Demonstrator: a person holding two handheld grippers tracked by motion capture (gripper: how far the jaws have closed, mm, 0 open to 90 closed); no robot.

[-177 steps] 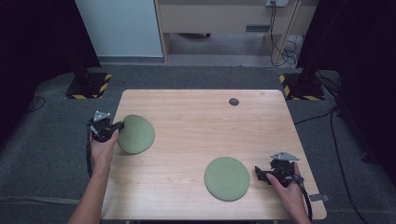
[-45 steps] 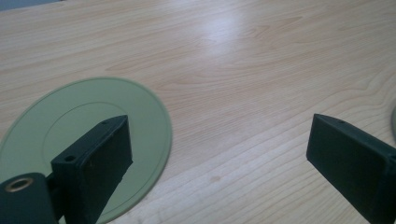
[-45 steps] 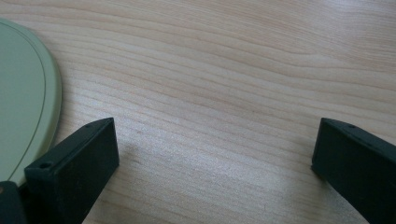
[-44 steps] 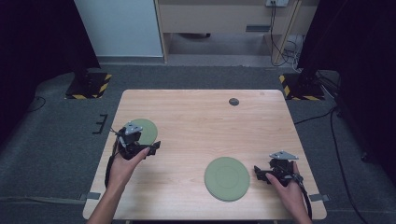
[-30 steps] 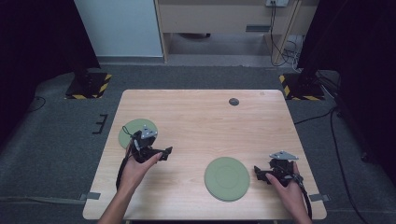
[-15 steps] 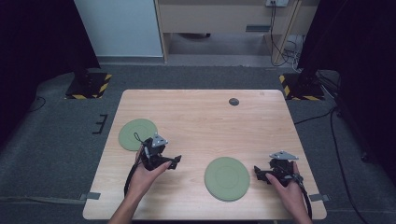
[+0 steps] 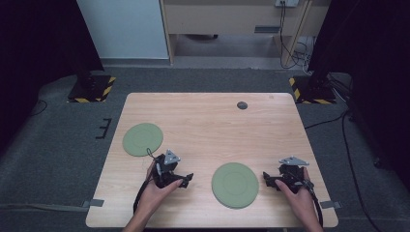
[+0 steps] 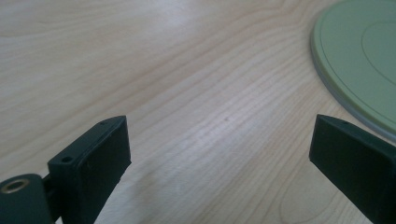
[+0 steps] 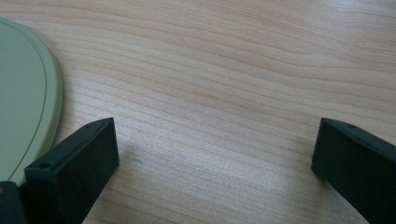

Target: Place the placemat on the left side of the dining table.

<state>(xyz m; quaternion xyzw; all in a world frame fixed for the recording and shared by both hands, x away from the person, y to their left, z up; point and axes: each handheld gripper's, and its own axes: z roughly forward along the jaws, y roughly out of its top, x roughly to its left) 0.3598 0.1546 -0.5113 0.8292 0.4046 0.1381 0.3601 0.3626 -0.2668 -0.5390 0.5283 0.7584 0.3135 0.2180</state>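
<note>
Thin, rigid green plate [image 7: 235, 184] lying flat between left gripper [image 7: 186, 179] and right gripper [image 7: 267, 180], jaws spread; best pinched at its rim.

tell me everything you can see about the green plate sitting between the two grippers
The near green plate is a round, flat disc in a muted sage green with a matte, plastic-like look. A faint inner ring marks a shallow centre, and its rim looks slightly raised and paler at the edge. It lies flat on the wooden table, near the front edge and right of centre. It sits between the left gripper and the right gripper, both with jaws apart. Neither appears to touch it. Nothing rests on it.
</note>
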